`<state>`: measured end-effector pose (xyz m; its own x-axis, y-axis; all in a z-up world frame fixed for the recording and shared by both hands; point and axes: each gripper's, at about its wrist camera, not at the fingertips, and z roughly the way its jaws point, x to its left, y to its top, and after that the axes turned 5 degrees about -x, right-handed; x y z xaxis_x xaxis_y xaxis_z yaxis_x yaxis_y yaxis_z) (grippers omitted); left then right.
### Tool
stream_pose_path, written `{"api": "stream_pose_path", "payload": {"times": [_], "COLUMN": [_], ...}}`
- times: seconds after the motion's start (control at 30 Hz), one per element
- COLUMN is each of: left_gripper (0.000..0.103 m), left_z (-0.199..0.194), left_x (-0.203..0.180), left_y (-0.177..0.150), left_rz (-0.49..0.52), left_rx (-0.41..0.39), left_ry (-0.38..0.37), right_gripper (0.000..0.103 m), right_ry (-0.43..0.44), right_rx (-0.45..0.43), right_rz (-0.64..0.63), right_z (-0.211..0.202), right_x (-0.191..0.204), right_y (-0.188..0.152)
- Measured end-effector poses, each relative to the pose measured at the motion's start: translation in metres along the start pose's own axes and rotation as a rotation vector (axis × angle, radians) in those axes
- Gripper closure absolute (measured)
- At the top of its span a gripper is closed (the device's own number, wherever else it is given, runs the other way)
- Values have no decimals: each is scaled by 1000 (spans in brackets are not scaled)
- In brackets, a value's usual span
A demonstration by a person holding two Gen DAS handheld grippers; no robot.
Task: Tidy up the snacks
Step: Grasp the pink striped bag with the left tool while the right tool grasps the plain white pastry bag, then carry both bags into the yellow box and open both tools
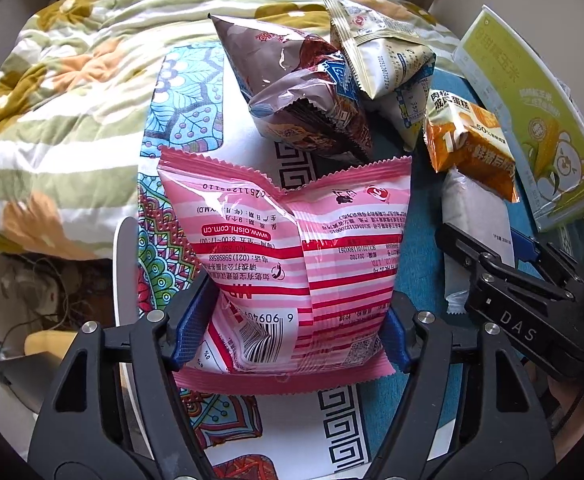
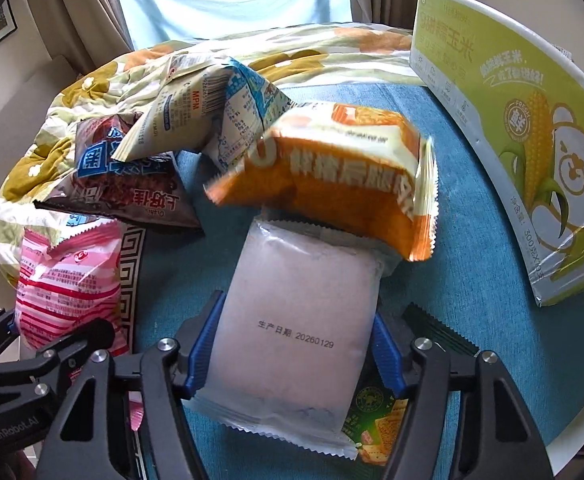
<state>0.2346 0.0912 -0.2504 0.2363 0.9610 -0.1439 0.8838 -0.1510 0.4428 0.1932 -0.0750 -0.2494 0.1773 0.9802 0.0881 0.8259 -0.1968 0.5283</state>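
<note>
My left gripper (image 1: 292, 332) is shut on a pink striped snack bag (image 1: 288, 256), its blue pads pressing both sides; the bag also shows in the right wrist view (image 2: 68, 284). My right gripper (image 2: 292, 356) is shut on a pale frosted snack packet (image 2: 296, 320), seen in the left wrist view (image 1: 476, 216). An orange cake packet (image 2: 332, 176) rests tilted on the pale packet's far end. A brown chip bag (image 1: 292, 92) and a cream packet (image 1: 380, 48) lie piled behind the pink bag.
A green corn box (image 2: 532, 128) stands at the right on the blue patterned cloth (image 2: 472, 280). A dark green cracker packet (image 2: 376, 420) lies under the pale packet. A flowered quilt (image 1: 60, 100) lies at the left and back.
</note>
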Motion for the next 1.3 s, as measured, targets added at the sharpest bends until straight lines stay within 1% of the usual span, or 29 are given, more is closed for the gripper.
{"api": "stream_pose_path", "payload": {"times": [0.17, 0.3, 0.43, 0.53, 0.7, 0.87, 0.97, 1.07, 1.2, 1.27, 1.3], "left_gripper": [34, 34, 34, 34, 34, 34, 34, 34, 34, 34, 32], "left_z": [-22, -44, -64, -77, -90, -86, -74, -55, -27, -12, -5], "left_x": [-6, -20, -47, -77, -140, -215, -258, -298, -344, -362, -368], "left_y": [4, 17, 40, 62, 101, 144, 170, 195, 226, 238, 245], "left_rz": [-4, 12, 22, 33, 35, 49, 55, 70, 88, 85, 77], "left_rx": [-20, -49, -95, -137, -190, -232, -244, -238, -211, -192, -184], "left_ry": [2, -4, -19, -29, -64, -96, -118, -136, -146, -147, -145], "right_gripper": [41, 41, 41, 41, 41, 41, 41, 41, 41, 41, 41], "right_ry": [58, 100, 132, 141, 158, 157, 153, 138, 126, 124, 126], "right_rx": [-3, -33, -93, -147, -214, -250, -266, -279, -274, -261, -255], "right_rz": [-8, -13, 10, 7, 5, -9, -9, -11, 6, 10, 10], "right_z": [-21, -49, -82, -106, -138, -154, -160, -159, -150, -143, -140], "right_x": [7, 4, -14, -31, -80, -144, -185, -224, -270, -287, -294], "right_y": [0, 5, 21, 40, 74, 108, 129, 150, 172, 180, 184]}}
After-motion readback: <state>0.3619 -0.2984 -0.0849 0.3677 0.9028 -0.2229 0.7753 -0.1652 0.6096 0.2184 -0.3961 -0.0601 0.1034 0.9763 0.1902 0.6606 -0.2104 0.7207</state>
